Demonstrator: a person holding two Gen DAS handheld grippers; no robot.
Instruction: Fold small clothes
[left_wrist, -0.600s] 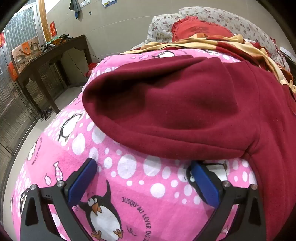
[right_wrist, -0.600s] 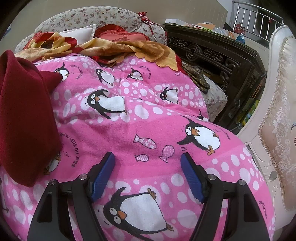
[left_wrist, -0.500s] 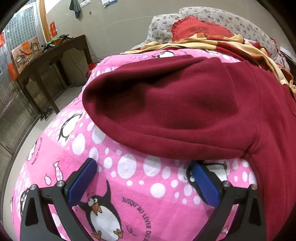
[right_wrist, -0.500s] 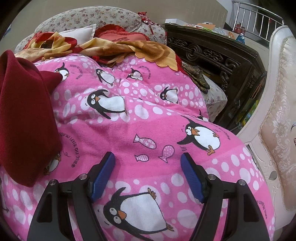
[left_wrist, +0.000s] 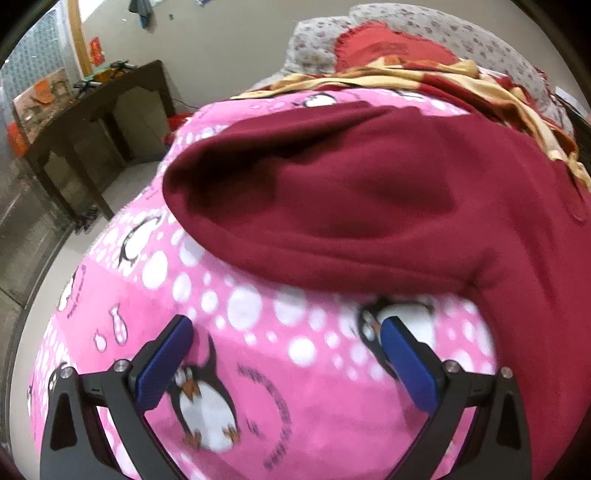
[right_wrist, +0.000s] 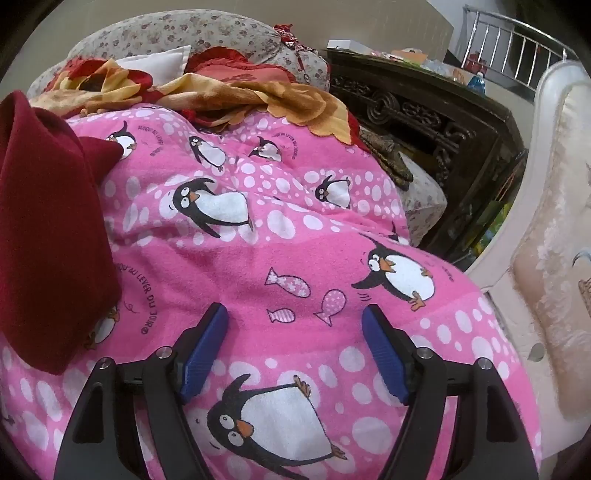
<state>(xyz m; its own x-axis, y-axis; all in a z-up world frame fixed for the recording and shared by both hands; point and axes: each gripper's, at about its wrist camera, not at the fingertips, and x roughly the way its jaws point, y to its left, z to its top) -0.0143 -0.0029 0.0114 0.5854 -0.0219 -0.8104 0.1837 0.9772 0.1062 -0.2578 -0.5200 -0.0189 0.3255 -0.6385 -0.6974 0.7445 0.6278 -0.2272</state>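
The left gripper (left_wrist: 284, 332) hangs low over a pink blanket (left_wrist: 303, 391) printed with penguins and white dots, its two blue-padded fingers (left_wrist: 162, 363) spread wide apart with nothing between them. The right gripper (right_wrist: 295, 325) sits the same way over another stretch of the blanket, fingers apart and empty, above a large penguin print and near three small fish shapes. Just beyond the left gripper lies a dark red garment (left_wrist: 369, 199), thick and soft, folded over on itself so a rounded flap faces the camera; its near edge rests on the blanket just past the fingertips, and more of it runs down the right side of that view. From the right wrist the same garment shows at the left edge, draped on the blanket and well apart from that gripper. Farther back a yellow and red cloth (right_wrist: 236, 92) lies crumpled across the blanket's far end, with flowered pillows (right_wrist: 177, 33) behind it. A dark wooden table (left_wrist: 92, 107) stands against the wall to the left, and a carved dark cabinet (right_wrist: 424, 110) and a pale upholstered chair (right_wrist: 554, 206) stand to the right.
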